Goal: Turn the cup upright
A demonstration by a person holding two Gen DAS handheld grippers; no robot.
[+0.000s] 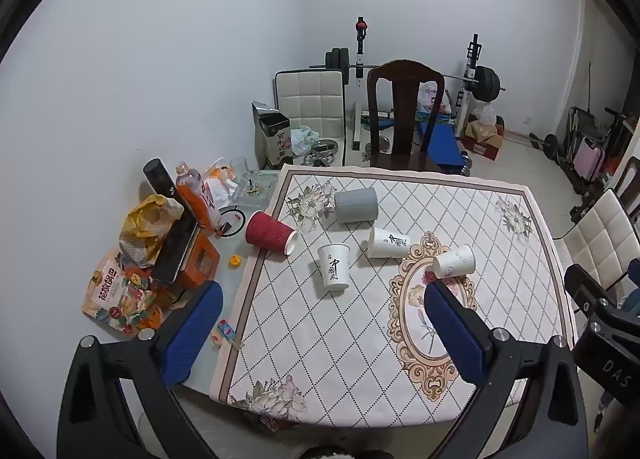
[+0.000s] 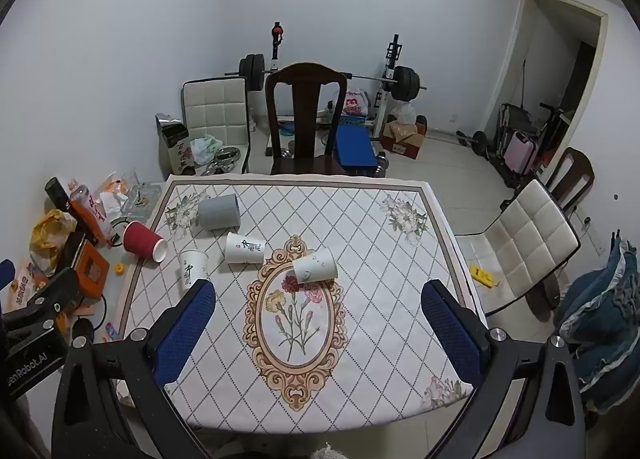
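Several cups lie on their sides on the patterned tablecloth (image 1: 440,387): a red ribbed cup (image 1: 270,234) at the cloth's left edge, a grey cup (image 1: 356,205) behind, and three white paper cups (image 1: 334,266) (image 1: 387,243) (image 1: 454,261). In the right wrist view they are the red cup (image 2: 143,241), grey cup (image 2: 219,211) and white cups (image 2: 192,269) (image 2: 244,248) (image 2: 315,265). My left gripper (image 1: 324,333) is open and empty above the table's near left. My right gripper (image 2: 318,333) is open and empty above the oval flower motif, short of the cups.
Snack bags (image 1: 120,295), a drink bottle (image 1: 198,195), an orange box (image 1: 198,263) and a yellow cap (image 1: 235,260) clutter the bare table left of the cloth. A dark wooden chair (image 1: 404,115) stands at the far edge, a white chair (image 2: 528,243) at the right. Gym gear stands behind.
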